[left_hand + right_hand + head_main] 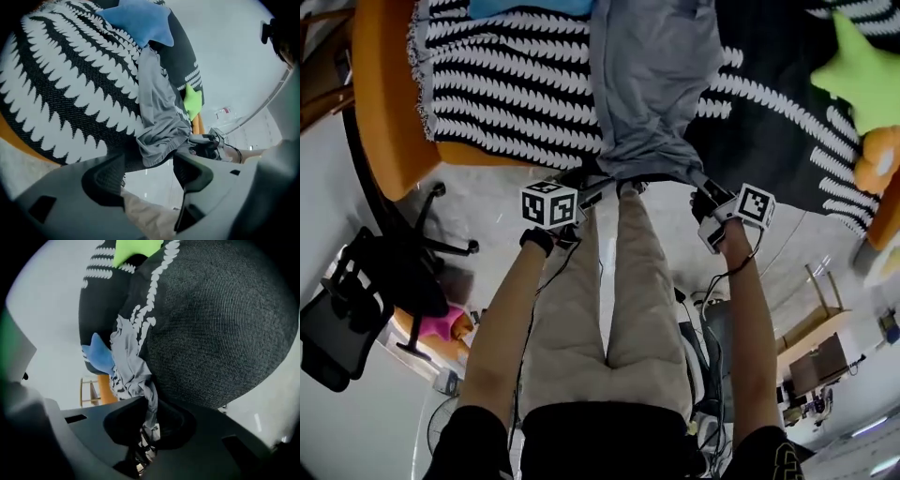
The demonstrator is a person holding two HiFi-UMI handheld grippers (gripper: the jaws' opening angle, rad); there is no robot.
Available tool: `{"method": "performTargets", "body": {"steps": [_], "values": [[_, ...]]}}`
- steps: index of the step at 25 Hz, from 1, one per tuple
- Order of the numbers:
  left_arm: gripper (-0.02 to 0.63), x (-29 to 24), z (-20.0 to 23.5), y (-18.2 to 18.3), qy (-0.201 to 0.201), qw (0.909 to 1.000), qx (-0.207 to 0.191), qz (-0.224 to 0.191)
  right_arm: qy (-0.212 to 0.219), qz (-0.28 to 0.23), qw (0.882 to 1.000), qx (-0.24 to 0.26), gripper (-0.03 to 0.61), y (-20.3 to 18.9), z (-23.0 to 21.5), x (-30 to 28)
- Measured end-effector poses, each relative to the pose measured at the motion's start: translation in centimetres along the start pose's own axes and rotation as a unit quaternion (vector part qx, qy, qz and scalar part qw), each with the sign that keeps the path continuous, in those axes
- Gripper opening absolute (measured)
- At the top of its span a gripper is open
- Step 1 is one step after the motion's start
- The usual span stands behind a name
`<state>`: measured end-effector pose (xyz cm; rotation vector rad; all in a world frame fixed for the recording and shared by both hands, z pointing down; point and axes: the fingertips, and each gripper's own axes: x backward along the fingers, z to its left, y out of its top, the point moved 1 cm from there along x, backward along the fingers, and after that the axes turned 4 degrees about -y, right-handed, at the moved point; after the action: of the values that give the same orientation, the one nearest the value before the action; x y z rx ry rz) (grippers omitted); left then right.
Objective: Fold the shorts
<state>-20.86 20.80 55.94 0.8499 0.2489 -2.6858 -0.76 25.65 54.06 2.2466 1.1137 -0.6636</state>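
The grey shorts (647, 84) lie on a black-and-white patterned cloth (506, 84), their near end bunched at the table's front edge. At that end's left corner is my left gripper (586, 192). In the left gripper view, the left gripper (149, 164) stands open, with the shorts' hem (159, 140) just beyond its fingers, not pinched. At the right corner is my right gripper (701, 195). In the right gripper view, the right gripper (150, 420) is shut on a strip of the grey shorts (133, 366).
A blue star cushion (530, 7) lies at the far edge. A green star plush (862, 70) and an orange thing (877, 159) sit at the right. The orange table rim (384, 94) curves at the left. A black office chair (366, 291) stands on the floor.
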Motion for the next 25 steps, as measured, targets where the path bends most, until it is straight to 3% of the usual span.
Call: {"method": "performTargets", "body": {"steps": [5,9,11,14,16,20,25], "values": [[0.325,-3.6,-1.8,0.6,0.005,0.9999,0.011,0.000,-0.082,0.002,0.992,0.094,0.064,2.2,-2.5,0.4],[0.318,-6.0,-0.9,0.5,0.056,0.9984,0.002,0.003,-0.118,0.025,0.976,0.179,0.066,2.3,-3.2,-0.3],[0.236,-6.2,-0.2,0.6,0.089,0.9960,-0.004,-0.009,-0.122,0.028,0.974,0.191,0.066,2.5,-3.4,-0.5],[0.070,-5.9,-0.9,1.1,0.100,0.9946,-0.015,-0.023,-0.115,0.022,0.976,0.186,0.066,2.6,-3.3,-0.5],[0.052,-5.8,-1.4,1.4,0.093,0.9954,-0.007,-0.023,-0.109,0.018,0.978,0.180,0.066,2.6,-3.1,-0.1],[0.051,-3.4,-3.2,2.1,0.046,0.9975,0.054,-0.003,-0.102,0.030,0.981,0.159,0.066,2.2,-1.9,0.7],[0.049,-1.3,-5.3,3.7,-0.018,0.9896,0.137,0.041,-0.106,0.046,0.985,0.132,0.066,2.8,0.8,1.1]]}}
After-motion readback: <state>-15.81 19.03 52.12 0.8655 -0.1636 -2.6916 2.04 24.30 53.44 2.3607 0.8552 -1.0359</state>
